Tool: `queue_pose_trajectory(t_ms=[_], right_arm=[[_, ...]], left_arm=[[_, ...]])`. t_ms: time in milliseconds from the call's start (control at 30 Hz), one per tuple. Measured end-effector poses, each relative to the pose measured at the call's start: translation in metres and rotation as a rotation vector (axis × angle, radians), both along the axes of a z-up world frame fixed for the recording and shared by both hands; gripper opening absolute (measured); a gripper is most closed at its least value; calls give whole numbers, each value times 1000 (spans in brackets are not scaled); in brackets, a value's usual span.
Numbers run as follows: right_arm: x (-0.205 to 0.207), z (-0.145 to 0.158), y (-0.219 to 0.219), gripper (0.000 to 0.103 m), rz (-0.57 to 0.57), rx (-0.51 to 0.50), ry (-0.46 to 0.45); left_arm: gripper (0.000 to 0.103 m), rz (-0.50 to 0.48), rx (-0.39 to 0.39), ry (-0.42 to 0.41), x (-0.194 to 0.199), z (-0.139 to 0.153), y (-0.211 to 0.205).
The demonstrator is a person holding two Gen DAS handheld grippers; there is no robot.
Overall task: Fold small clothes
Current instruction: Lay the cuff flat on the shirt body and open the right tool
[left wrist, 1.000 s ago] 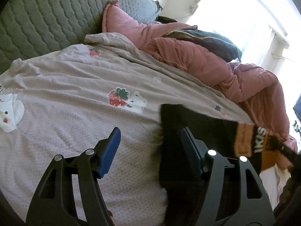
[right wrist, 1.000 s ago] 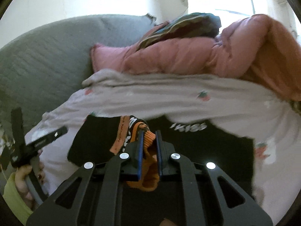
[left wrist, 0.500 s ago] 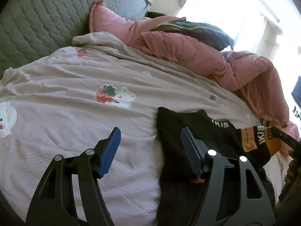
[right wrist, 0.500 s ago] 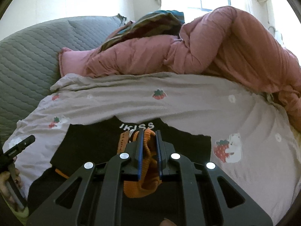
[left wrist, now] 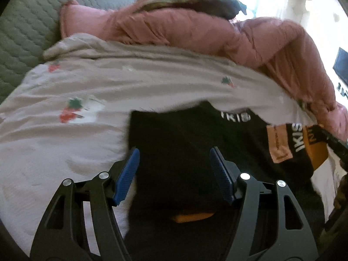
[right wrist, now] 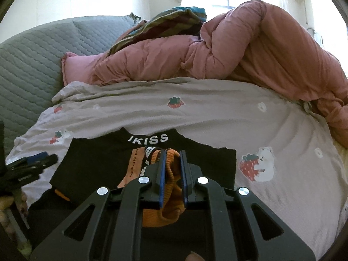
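A small black garment (left wrist: 184, 134) with white "IKISS" lettering and orange cuffs lies on the strawberry-print bedsheet (left wrist: 65, 134). It also shows in the right wrist view (right wrist: 97, 154). My left gripper (left wrist: 174, 163) is open and empty, its blue pads hovering over the garment's left part. My right gripper (right wrist: 171, 165) is shut on the garment's orange ribbed cuff (right wrist: 171, 180) and holds the sleeve folded over the black body. The right gripper's tip shows at the right edge of the left wrist view (left wrist: 335, 143).
A rumpled pink duvet (right wrist: 239, 54) with a dark striped pillow (right wrist: 169, 21) on it lies along the far side of the bed. A grey quilted headboard (right wrist: 28, 65) rises at the left. A bright window sits behind.
My right gripper has carried the orange-cuffed sleeve over the garment's body. My left gripper has shifted right, from beside the garment's left edge to over it, still open.
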State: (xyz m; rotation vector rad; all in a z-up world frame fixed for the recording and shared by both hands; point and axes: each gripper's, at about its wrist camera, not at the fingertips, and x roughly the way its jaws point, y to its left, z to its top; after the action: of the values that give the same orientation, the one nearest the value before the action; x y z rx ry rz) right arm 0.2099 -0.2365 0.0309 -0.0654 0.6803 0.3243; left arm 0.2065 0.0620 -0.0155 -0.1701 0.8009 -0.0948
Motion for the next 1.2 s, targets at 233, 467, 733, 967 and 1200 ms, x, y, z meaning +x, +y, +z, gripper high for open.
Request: queue_pose_trajectory(t_ms=[233,467,733,967,1200], right_arm=[[-4,-5,-5,17,-44,-64,-12],[-10,-25,22,17,26,-127,33],[-11,-58,71,22,140,-192,143],[1,-88,58,23,78,-234,246],[-2,-85,57,25,67,-220,243]], left_arm=[[59,-45,-1,12,-3,-16,-5],[59,-55,37,23,-1,-25,-6],[59,-69,58,78,0,-39,-5],[59,-72,58,77,-1,-41,-4],[59,-65,57,71,-3,-41,-4]])
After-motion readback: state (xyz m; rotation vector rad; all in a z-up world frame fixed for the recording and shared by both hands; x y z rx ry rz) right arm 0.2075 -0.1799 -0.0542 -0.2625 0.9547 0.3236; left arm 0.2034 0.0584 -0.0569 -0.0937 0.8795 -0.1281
